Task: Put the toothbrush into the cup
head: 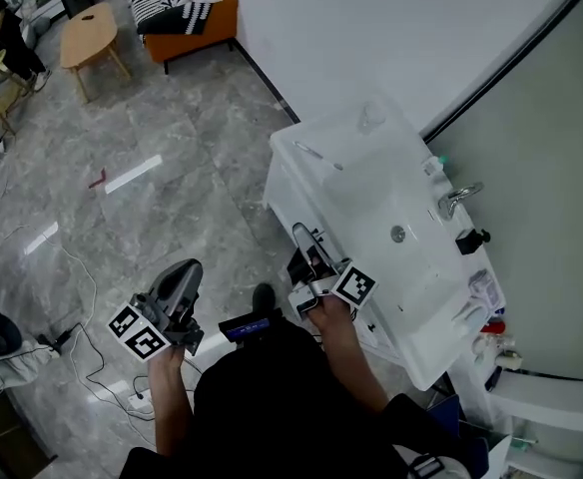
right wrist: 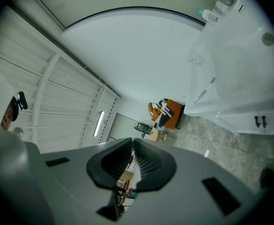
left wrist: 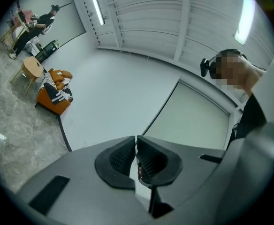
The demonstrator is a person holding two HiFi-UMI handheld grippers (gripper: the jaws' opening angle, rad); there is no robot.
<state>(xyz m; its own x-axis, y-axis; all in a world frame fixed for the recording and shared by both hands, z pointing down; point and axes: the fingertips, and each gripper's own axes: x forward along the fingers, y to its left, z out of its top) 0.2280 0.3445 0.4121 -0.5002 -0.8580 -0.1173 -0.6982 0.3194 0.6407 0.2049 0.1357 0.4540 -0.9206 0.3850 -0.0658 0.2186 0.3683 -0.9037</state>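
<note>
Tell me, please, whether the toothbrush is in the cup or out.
Out: the toothbrush lies flat on the sink top, apart from the clear cup.

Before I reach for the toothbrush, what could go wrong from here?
1. The jaws of the right hand-held gripper and the left hand-held gripper are shut and empty. If the reaching one does not open first, it will probably shove the toothbrush instead of gripping it.
2. The toothbrush lies close to the rim of the sink, so a nudge could send it to the floor.
3. The cup is clear against white, so it is easy to misjudge and tip.
</note>
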